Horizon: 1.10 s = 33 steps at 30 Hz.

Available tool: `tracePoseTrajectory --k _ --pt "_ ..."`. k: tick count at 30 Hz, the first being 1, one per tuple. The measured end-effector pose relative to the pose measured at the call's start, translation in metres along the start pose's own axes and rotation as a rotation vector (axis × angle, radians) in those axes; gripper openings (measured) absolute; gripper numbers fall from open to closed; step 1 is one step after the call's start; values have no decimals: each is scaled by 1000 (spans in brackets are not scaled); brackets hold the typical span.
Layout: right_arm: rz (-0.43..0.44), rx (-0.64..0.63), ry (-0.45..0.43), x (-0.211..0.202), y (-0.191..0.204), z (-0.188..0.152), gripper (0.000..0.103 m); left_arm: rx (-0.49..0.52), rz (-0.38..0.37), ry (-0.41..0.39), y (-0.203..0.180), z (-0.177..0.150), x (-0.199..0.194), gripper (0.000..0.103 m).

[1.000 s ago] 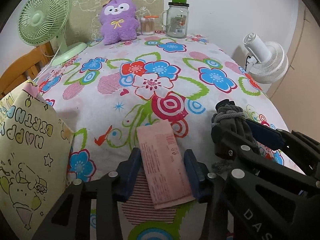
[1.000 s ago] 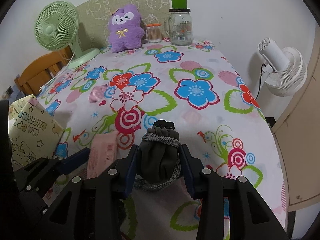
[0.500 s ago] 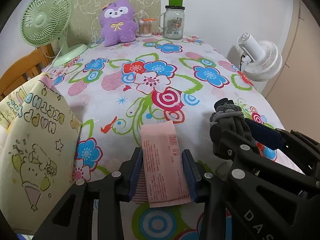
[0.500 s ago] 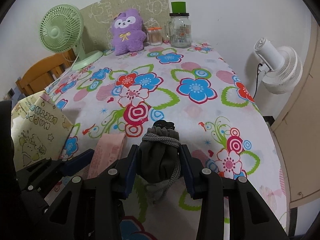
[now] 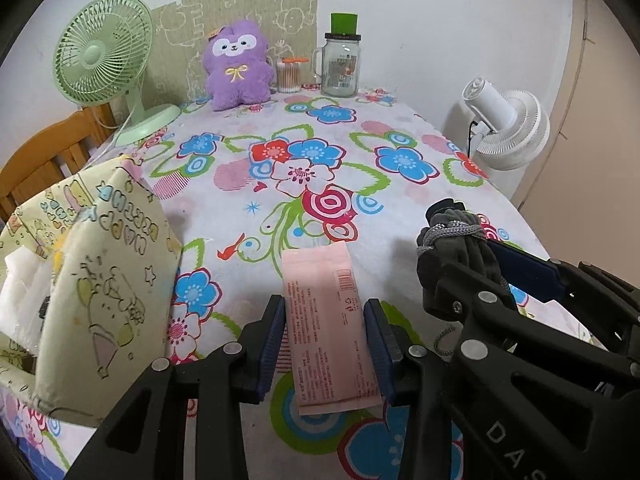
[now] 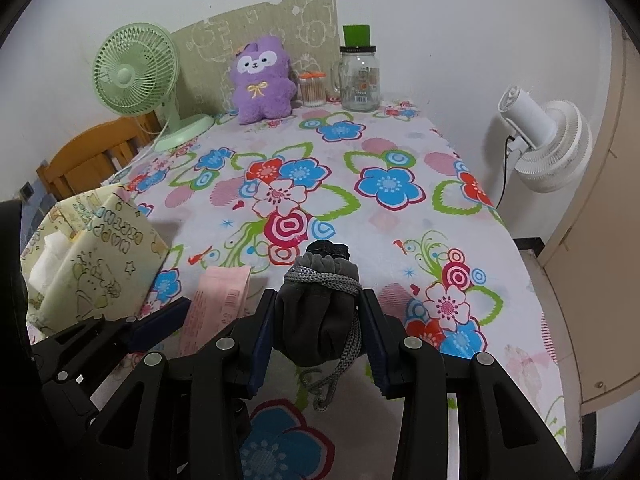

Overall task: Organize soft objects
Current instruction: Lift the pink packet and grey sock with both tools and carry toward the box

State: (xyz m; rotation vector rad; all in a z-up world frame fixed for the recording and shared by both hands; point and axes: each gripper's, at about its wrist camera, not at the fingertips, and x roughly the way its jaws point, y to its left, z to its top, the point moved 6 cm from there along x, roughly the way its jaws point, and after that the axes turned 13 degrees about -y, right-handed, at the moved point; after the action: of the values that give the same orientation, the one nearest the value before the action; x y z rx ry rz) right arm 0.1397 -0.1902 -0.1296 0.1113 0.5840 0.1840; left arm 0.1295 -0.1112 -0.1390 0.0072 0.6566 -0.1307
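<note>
We hold the packet (image 5: pixel 330 326) in the left gripper (image 5: pixel 325 340) and the pouch (image 6: pixel 318 312) in the right gripper (image 6: pixel 318 336) above the tabletop (image 5: pixel 400 200); the pouch's dangling cord (image 6: pixel 328 384) could snag on the bag (image 5: pixel 100 280).

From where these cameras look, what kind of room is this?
Probably a home dining or living corner: a table under a floral tablecloth, a purple plush toy and green desk fan against the wall, and a wooden chair beside it.

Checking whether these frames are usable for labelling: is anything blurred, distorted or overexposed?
Left wrist view: sharp, soft even light, strong fisheye bending at the edges, pink packet readable. Right wrist view: equally sharp, grey pouch clear, dark vignette in the corners, no glare.
</note>
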Motion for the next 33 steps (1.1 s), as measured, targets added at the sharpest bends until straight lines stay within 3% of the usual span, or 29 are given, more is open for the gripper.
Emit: tracePoseTrajectory --k 33 --pt "-13 0 -142 -83 18 33 44 44 -5 -156 -3 35 -80 41"
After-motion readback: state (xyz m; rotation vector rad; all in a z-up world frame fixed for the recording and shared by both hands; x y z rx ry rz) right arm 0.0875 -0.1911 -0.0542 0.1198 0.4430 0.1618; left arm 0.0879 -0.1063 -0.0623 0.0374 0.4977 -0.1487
